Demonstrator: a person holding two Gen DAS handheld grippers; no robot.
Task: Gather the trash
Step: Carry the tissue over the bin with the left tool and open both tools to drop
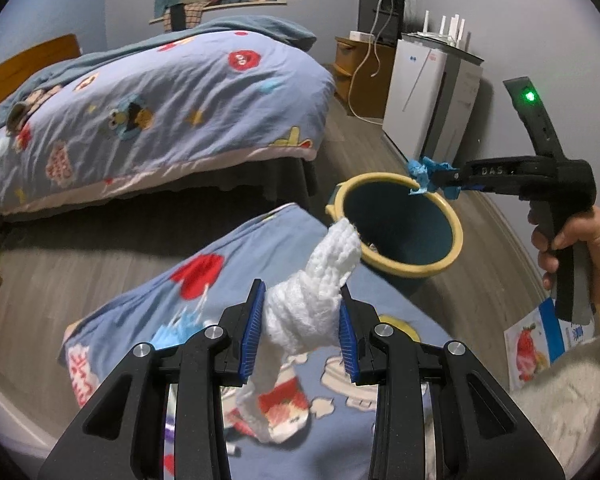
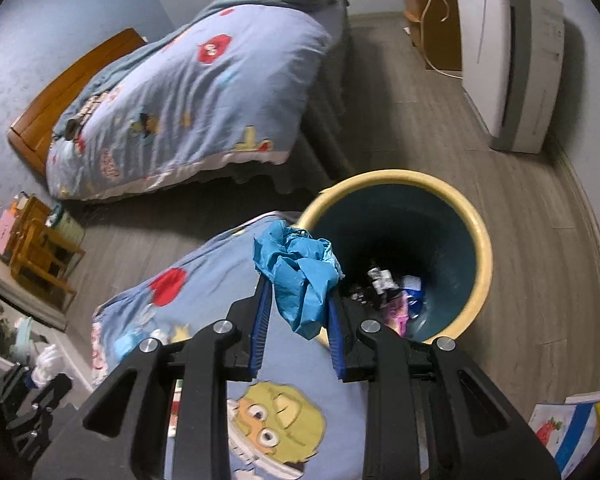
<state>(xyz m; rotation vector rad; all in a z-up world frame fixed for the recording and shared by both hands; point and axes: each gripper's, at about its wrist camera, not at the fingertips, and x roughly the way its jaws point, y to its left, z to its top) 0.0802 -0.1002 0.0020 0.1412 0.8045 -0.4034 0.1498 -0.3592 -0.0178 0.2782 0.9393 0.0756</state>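
Both pieces of trash are carried toward the bin [image 2: 482, 248] beside the bed. The right gripper [image 2: 296, 312] clenches a crumpled blue paper [image 2: 300, 276] at its rim, ready to drop. The left gripper [image 1: 302, 334] grasps a white tissue [image 1: 312, 304], short of the opening.

Grey plank floor [image 2: 512, 216] — carries yellow-rimmed bin [image 2: 485, 256], bed [image 2: 204, 92], white appliance [image 2: 512, 60].

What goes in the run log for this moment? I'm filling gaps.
phase: at bin | left gripper: shut on white tissue | right gripper: shut on blue paper | trash bin: holds trash
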